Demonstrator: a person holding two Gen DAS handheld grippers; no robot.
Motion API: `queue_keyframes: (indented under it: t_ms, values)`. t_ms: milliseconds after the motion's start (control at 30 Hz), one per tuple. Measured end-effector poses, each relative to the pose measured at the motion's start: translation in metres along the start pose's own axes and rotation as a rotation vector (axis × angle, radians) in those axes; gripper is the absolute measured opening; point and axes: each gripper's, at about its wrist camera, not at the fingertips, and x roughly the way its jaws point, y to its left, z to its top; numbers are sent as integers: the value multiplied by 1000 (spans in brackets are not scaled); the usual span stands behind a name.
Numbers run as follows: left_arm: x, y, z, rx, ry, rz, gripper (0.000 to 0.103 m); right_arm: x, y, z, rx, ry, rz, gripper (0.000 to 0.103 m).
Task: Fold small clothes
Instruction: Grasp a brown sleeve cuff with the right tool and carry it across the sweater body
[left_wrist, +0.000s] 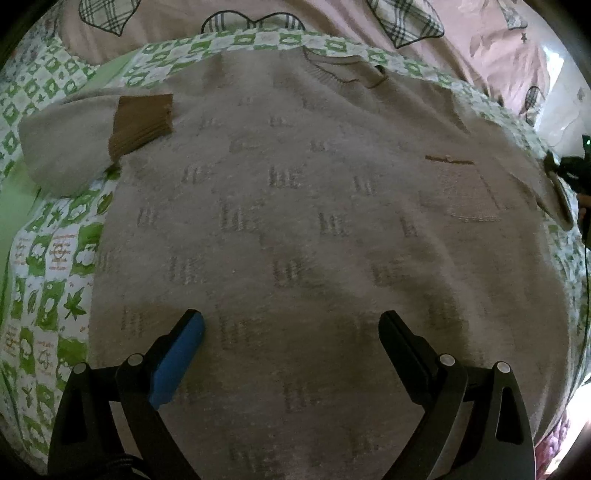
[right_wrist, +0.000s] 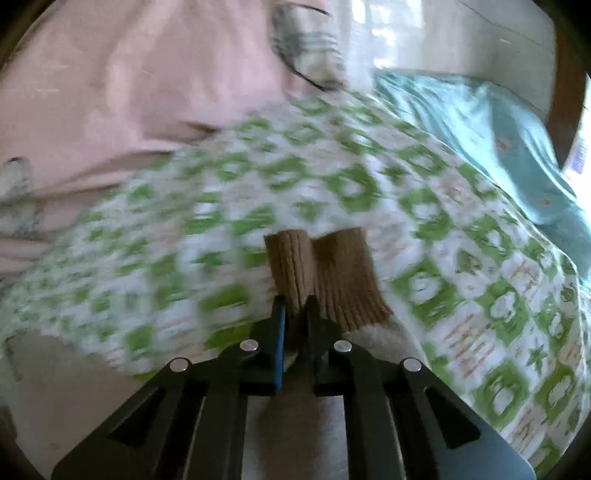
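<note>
A beige knitted sweater (left_wrist: 295, 184) with faint woven marks lies flat, front up, on a green-and-white patterned sheet (left_wrist: 51, 266). Its left sleeve is folded inward, and that sleeve's brown ribbed cuff (left_wrist: 142, 122) rests on the chest. My left gripper (left_wrist: 291, 315) hangs open over the lower body of the sweater with nothing between its fingers. In the right wrist view my right gripper (right_wrist: 295, 301) is shut on the other brown ribbed cuff (right_wrist: 343, 273), which bunches up past the fingertips above the sheet (right_wrist: 258, 177). That view is motion-blurred.
A pink duvet with plaid heart patches (left_wrist: 332, 22) lies beyond the sweater's collar. A teal cloth (right_wrist: 498, 140) sits at the far right of the bed. A dark device with a green light (left_wrist: 570, 170) shows at the right edge by the sweater's right sleeve.
</note>
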Motion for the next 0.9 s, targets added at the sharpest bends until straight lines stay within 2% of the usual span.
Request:
queue_keyframes:
  t_ms: [200,333,467,533,700,833,900]
  values:
    - [-12,13,-1,-51,-23,-47,96,-54,101,-40,-64,-23,314,10]
    - [-20,31,0,-100,-40,-76,96,-67,191,-81,-124,28,530,10]
    - [-28,48,5,-126,-71,-81,96,-66,285,-127,-208,94,666,10]
    - [-30,57,7,-151,-80,-109,96,-61,332,-154,-249,143,716,10]
    - [-33,77,14,-185,-96,-141,96,-45,409,-202,-339,228,771,10]
    - [-29,90,18,-206,-104,-165,96,-35,440,-230,-368,270,793,10]
    - [-26,95,22,-217,-104,-179,96,-30,443,-232,-372,287,798,10]
